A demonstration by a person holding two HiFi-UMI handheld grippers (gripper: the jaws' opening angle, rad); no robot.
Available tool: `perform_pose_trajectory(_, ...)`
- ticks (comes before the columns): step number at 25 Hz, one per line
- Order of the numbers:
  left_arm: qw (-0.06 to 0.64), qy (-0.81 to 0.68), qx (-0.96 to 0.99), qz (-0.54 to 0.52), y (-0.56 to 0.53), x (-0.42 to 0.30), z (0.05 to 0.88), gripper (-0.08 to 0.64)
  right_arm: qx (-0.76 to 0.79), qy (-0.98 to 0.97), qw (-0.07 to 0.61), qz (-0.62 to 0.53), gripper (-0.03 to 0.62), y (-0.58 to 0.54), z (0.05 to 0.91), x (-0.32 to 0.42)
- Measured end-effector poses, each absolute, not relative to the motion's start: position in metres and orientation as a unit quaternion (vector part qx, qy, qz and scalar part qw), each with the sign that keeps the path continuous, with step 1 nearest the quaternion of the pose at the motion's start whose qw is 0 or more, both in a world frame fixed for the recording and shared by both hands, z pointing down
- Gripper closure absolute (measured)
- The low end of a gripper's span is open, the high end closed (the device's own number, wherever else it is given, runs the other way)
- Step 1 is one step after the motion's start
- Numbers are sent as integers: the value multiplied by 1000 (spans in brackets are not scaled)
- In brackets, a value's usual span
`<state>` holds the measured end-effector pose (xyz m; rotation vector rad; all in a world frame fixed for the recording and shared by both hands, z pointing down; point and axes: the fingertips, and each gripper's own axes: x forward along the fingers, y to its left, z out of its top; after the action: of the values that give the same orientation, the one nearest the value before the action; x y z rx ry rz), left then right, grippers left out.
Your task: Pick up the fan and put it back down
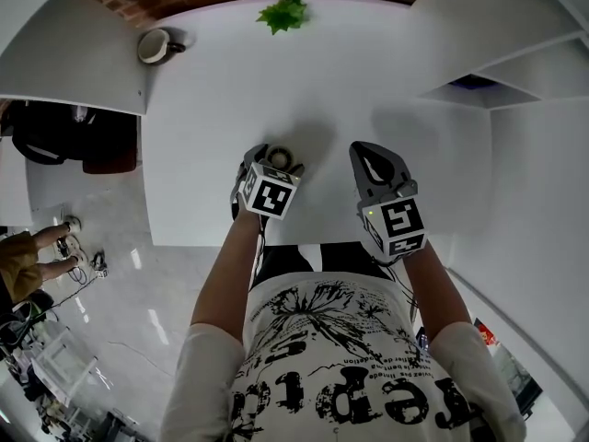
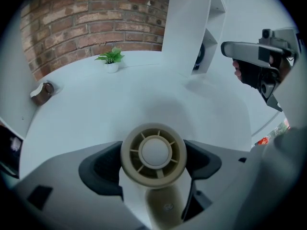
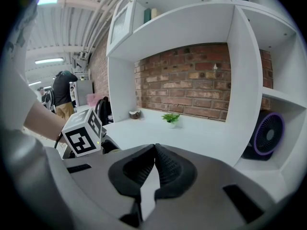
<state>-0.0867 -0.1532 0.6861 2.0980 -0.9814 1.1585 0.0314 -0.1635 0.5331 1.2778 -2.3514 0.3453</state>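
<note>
Head view: the left tool (image 1: 274,162) is clamped on a small fan (image 1: 282,157) over the white desk (image 1: 350,72), close to its near edge. The right tool (image 1: 370,155) hangs just right of the fan, pinched shut and empty, probably kept out of the way.

Left gripper view: the pads squeeze the fan's round head, likely to keep it steady. Bare desk lies beyond the fan.

Right gripper view: the jaws meet on nothing.

Beige fan (image 2: 153,153), white table (image 1: 230,81), red brick wall (image 2: 86,18)
</note>
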Motion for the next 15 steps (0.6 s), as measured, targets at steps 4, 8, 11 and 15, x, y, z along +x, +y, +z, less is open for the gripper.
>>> perform_pose_trajectory(4, 278, -368, 776, 430, -153, -87, 684, 178, 462, -850, 221, 125, 577, -165, 530, 33)
perform_pose_trajectory(8, 276, -371, 776, 429, -152, -88, 683, 178, 461, -850, 221, 126, 577, -161, 527, 33)
perform_pose_trajectory(11, 275, -370, 776, 430, -151, -88, 682, 178, 461, -851, 219, 126, 577, -160, 525, 34)
perform_pose_trajectory(15, 277, -380, 782, 409, -156, -85, 674, 179, 461, -854, 212, 115, 577, -164, 517, 35)
